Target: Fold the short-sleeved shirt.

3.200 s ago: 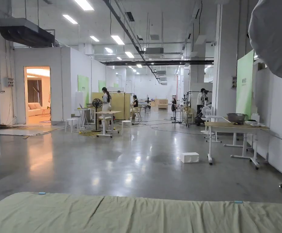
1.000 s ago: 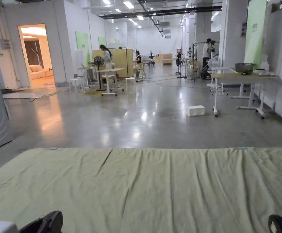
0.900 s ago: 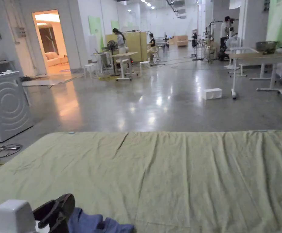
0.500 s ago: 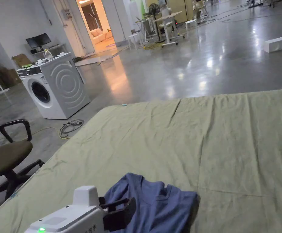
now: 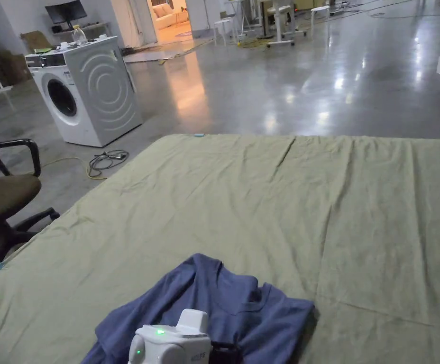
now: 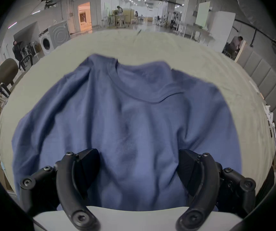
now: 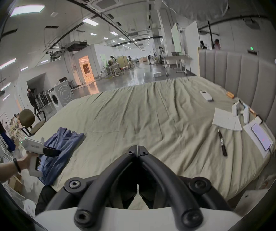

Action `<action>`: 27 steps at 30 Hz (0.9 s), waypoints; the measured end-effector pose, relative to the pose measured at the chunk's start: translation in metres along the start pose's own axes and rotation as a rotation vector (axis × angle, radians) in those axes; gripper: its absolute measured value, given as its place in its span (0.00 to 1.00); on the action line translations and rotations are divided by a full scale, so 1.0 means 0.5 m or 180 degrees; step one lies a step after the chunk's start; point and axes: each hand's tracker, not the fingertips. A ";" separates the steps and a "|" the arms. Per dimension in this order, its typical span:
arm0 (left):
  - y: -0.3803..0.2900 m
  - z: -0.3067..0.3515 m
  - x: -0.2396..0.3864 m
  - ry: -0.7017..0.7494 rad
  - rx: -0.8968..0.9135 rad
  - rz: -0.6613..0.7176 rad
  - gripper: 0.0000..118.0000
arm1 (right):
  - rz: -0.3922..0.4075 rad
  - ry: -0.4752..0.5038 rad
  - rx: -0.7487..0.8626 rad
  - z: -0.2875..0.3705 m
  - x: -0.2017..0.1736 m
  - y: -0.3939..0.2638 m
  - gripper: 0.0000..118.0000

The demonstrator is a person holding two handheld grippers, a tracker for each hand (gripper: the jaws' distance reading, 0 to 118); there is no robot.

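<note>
Shirt (image 5: 242,303): one, blue, short-sleeved, lying crumpled on the near left part of the bed (image 5: 271,199). Its round neckline is turned toward the far edge of the bed and its body runs back toward the person, so the long axis lies roughly near-to-far. One sleeve is spread out to the left.

Left gripper (image 6: 138,166): one, held in a hand (image 7: 26,159) at the near end of the shirt. Its jaws are seen spread wide apart in the left gripper view, one on each side of a broad rise of blue cloth that lies between them. The cloth is not pinched by them. The white body of this gripper, with green lights, is seen low in the head view (image 5: 171,343).

Right gripper (image 7: 137,148): one, held over bare sheet, well apart from the shirt, which lies off to its left. Its jaws are closed tip to tip, with nothing seen between them.

Bed: one, covered by a wrinkled pale green sheet, with a padded grey headboard (image 7: 244,78) along the right side.

Small items on the bed by the headboard: one sheet of white paper (image 7: 225,120), one dark pen (image 7: 222,143), one lit phone (image 7: 261,135).

Washing machine (image 5: 88,90): one, white, on the floor beyond the bed's left corner.

Office chair (image 5: 3,199): one, at the left of the bed.
</note>
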 end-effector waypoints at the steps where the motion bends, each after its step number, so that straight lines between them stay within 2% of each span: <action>1: 0.000 0.005 0.003 0.0004 0.0086 0.0001 0.80 | 0.0012 -0.0018 -0.0013 -0.003 -0.001 -0.003 0.00; 2: 0.004 0.015 0.009 0.0043 0.0083 -0.0008 0.77 | 0.0047 -0.0052 -0.0043 -0.007 -0.002 -0.010 0.00; 4: 0.008 0.023 0.013 0.0040 0.0067 -0.0089 0.56 | 0.0099 -0.0063 -0.0096 -0.013 0.000 -0.022 0.00; 5: 0.008 0.028 0.013 -0.0035 0.0127 -0.0174 0.42 | 0.0100 -0.0056 -0.0141 -0.016 0.002 -0.029 0.00; 6: 0.008 0.031 0.013 -0.0027 0.0148 -0.0185 0.18 | 0.0095 -0.0037 -0.0181 -0.017 0.005 -0.035 0.00; 7: 0.011 0.031 0.012 -0.0043 0.0156 -0.0188 0.06 | 0.0099 -0.0026 -0.0205 -0.017 0.007 -0.039 0.00; 8: 0.015 0.028 0.011 -0.0052 0.0151 -0.0176 0.06 | 0.0106 -0.0026 -0.0219 -0.013 0.009 -0.041 0.00; 11: 0.030 0.032 -0.008 -0.0142 0.0064 0.0228 0.04 | 0.0146 -0.0044 -0.0177 -0.009 0.010 -0.039 0.00; 12: 0.041 0.043 -0.020 -0.0229 0.0066 0.0436 0.03 | 0.0169 -0.0057 -0.0128 0.104 0.021 -0.047 0.00; 17: 0.101 0.182 -0.081 -0.0605 0.0706 0.1251 0.03 | 0.0221 -0.0036 -0.0055 0.154 0.063 -0.063 0.00; 22: 0.193 0.311 -0.096 -0.0711 0.1426 0.1302 0.03 | 0.0199 -0.0142 -0.0020 0.197 0.096 -0.091 0.00; 25: 0.266 0.345 -0.025 -0.0699 0.1482 0.0784 0.03 | 0.0047 -0.0164 -0.0042 0.214 0.113 -0.103 0.00; 27: 0.303 0.348 0.055 -0.0923 0.1495 0.0605 0.03 | -0.0010 -0.0244 -0.0046 0.221 0.124 -0.114 0.00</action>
